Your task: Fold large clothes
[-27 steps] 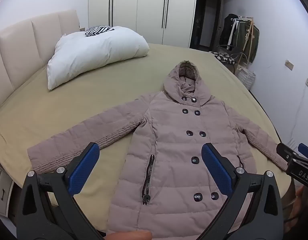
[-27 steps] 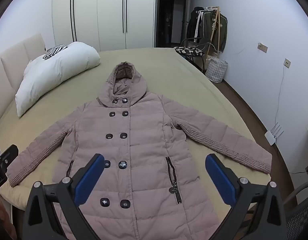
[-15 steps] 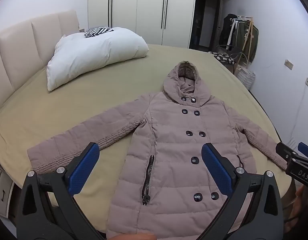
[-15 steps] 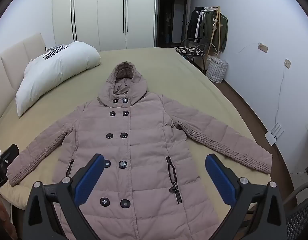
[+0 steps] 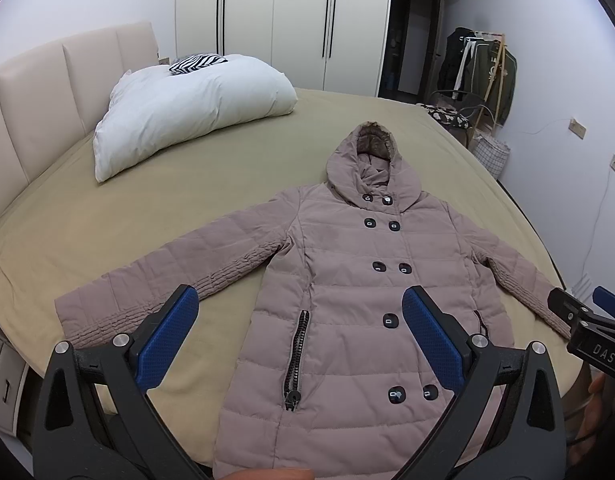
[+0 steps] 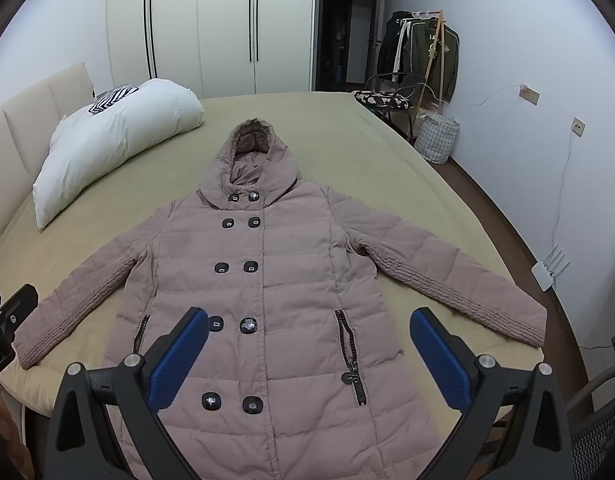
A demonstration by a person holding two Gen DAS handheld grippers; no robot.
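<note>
Mauve padded fabric fills your left wrist view: the coat [image 5: 359, 292] lies flat on its back on the bed [image 5: 155, 216], buttoned down the front, hood toward the wardrobe [image 5: 283, 20] and hem toward you. Both sleeves are spread out to the sides. Your left gripper [image 5: 299, 312] hovers above the lower part of the coat with its blue fingers [image 5: 167, 336] spread wide apart, holding nothing. One finger sits over the bedsheet just beside the coat's near sleeve, the other over the front panel by the lower buttons. A white pillow [image 5: 187, 116] rests near the headboard [image 5: 63, 96], well apart from the coat. At the right edge, your right gripper [image 5: 583, 320] shows beside the far cuff.

From your right wrist view, the same coat [image 6: 259, 280] lies centred on the bed [image 6: 387, 160], hood up and sleeves out. Your right gripper [image 6: 307, 336] hangs above the hem area, its fingers [image 6: 439, 356] wide apart and gripping nothing. The pillow [image 6: 115, 144] lies left of the hood. A clothes rack [image 6: 423, 48] and a basket [image 6: 435, 136] stand beside the bed on the right. The tip of your left gripper [image 6: 7, 320] peeks in at the left edge, near the cuff.
</note>
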